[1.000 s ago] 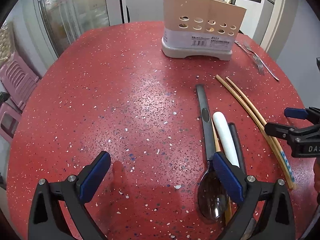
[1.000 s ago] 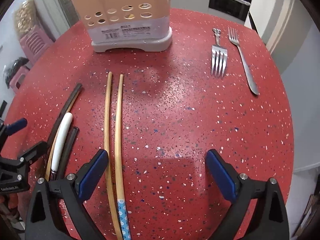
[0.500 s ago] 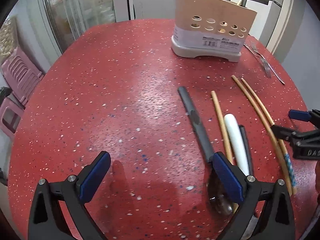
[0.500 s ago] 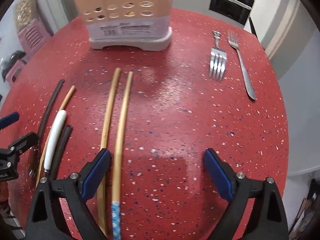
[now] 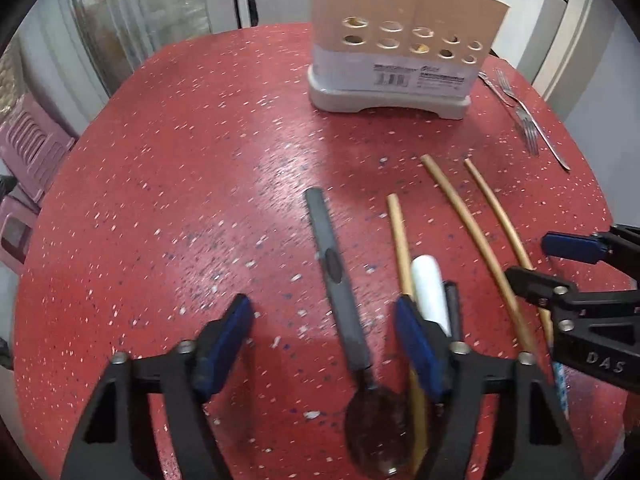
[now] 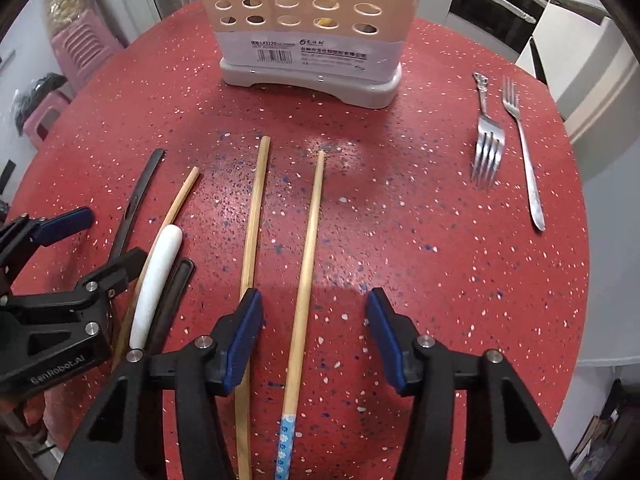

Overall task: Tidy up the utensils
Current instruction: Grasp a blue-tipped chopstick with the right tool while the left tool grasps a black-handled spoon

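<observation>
The left claw (image 5: 324, 344) is seen closing, its blue pads either side of the grey handle of a dark spoon (image 5: 340, 292) without yet pressing it. The right claw (image 6: 314, 336) is closing too, around the chopstick with the blue patterned end (image 6: 304, 276); its twin (image 6: 252, 240) lies just outside the left pad. Only the right view shows both steel forks (image 6: 488, 148) fully, well clear on open speckled red desk (image 6: 400, 240). The perforated beige utensil holder (image 6: 312, 36) stands ahead of both claws.
</observation>
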`<act>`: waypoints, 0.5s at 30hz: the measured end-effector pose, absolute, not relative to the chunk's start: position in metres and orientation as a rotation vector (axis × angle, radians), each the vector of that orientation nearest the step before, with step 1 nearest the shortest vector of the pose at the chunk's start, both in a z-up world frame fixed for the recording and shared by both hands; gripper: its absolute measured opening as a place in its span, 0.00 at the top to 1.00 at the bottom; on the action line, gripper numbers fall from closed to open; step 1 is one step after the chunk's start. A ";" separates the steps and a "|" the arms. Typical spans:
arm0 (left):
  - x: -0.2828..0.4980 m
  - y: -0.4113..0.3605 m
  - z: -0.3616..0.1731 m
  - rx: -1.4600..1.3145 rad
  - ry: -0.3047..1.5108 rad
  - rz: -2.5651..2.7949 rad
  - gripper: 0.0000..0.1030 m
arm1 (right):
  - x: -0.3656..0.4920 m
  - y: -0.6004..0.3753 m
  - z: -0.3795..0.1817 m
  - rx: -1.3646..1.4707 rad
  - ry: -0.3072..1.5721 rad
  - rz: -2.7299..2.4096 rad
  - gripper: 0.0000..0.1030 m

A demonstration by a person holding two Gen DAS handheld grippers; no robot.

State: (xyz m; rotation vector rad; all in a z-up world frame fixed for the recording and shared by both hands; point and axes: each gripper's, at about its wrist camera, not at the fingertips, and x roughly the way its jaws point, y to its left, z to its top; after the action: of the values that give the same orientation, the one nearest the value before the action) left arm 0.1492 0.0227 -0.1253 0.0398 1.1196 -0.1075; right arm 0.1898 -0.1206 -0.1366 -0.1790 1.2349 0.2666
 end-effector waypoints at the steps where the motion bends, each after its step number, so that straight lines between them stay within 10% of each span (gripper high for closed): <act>1: 0.151 0.020 -0.125 0.042 1.123 -0.114 0.19 | 0.194 -0.119 -0.137 -0.179 1.250 0.268 0.44; 7: 0.158 0.009 -0.121 0.062 1.132 -0.152 0.48 | 0.206 -0.113 -0.137 -0.203 1.312 0.278 0.48; 9: 0.158 0.002 -0.119 0.078 1.133 -0.180 0.66 | 0.211 -0.113 -0.135 -0.206 1.310 0.279 0.71; 10: 0.161 -0.003 -0.119 0.078 1.135 -0.188 0.67 | 0.212 -0.115 -0.135 -0.196 1.314 0.292 0.92; 15: 0.156 -0.003 -0.116 0.032 1.103 -0.211 0.67 | 0.204 -0.121 -0.134 -0.174 1.293 0.314 0.93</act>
State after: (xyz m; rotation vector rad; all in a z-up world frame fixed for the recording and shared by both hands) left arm 0.1558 -0.0029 -0.1164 0.0321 1.1026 -0.2112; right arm 0.2040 -0.1208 -0.1338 -0.1744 1.2931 0.3141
